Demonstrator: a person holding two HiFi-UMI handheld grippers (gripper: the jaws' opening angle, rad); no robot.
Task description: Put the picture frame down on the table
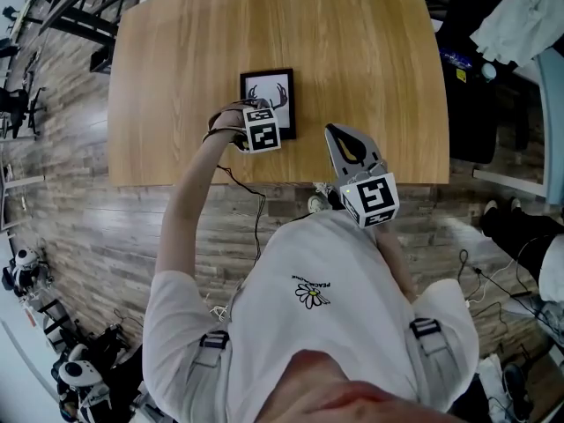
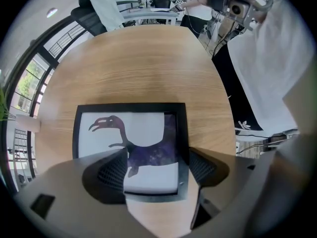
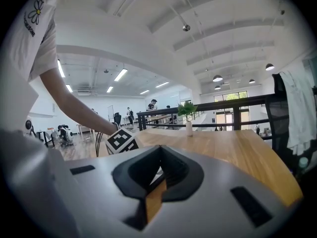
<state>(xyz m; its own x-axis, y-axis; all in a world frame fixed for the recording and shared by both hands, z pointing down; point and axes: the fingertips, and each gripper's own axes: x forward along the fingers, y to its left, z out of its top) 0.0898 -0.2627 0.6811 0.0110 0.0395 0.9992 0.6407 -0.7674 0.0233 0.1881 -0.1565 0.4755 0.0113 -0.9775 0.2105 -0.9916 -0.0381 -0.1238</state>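
Lifting left gripper (image 2: 157, 170) off risks dragging picture frame (image 2: 129, 128) across table (image 2: 138, 63): jaws apart astride its nearest corner, one pad (image 2: 200, 167) just beside the edge (right gripper (image 3: 157, 175) closed, idle).

Bright even daylight plus ceiling strip lights; strong fisheye edge warping; near fingers blurred.
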